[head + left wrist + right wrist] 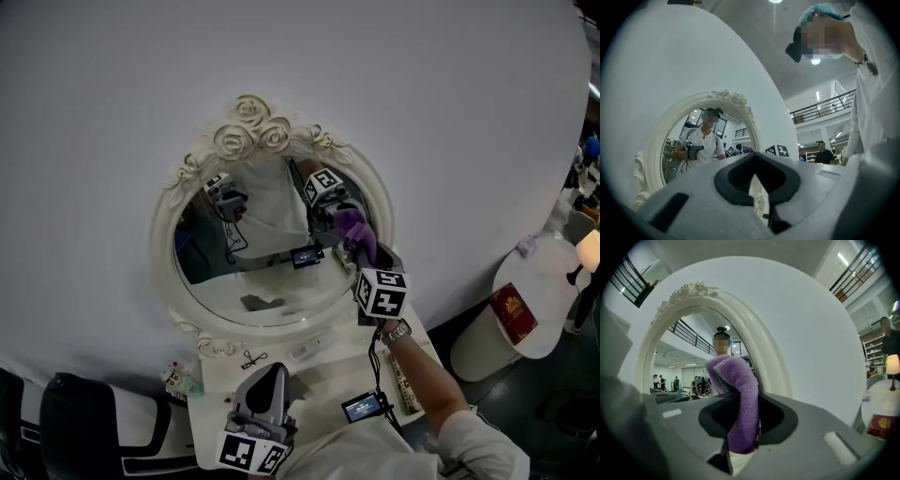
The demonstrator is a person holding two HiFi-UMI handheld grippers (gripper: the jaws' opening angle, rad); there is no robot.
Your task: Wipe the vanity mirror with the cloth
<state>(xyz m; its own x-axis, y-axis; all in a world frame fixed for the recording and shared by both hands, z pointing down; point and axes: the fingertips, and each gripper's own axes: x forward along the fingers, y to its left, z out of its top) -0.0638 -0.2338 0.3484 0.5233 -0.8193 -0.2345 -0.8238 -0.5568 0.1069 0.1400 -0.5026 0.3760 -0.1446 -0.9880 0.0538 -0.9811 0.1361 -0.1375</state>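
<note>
An oval vanity mirror (272, 286) in an ornate white frame with roses on top stands on a white table against a white wall. My right gripper (360, 251) is shut on a purple cloth (359, 232) and holds it against the glass at the mirror's right edge. In the right gripper view the cloth (741, 394) hangs folded between the jaws of that gripper (743, 439), in front of the mirror (679, 362). My left gripper (273, 375) rests low near the table's front, shut and empty. It (757, 190) points up at the mirror (682, 140).
Small items lie on the table (319, 375) below the mirror: a black clip (249, 358), a colourful trinket (178, 377), a patterned strip (405, 380). A round white side table (553, 281) at the right carries a red book (513, 314) and a lamp (589, 248).
</note>
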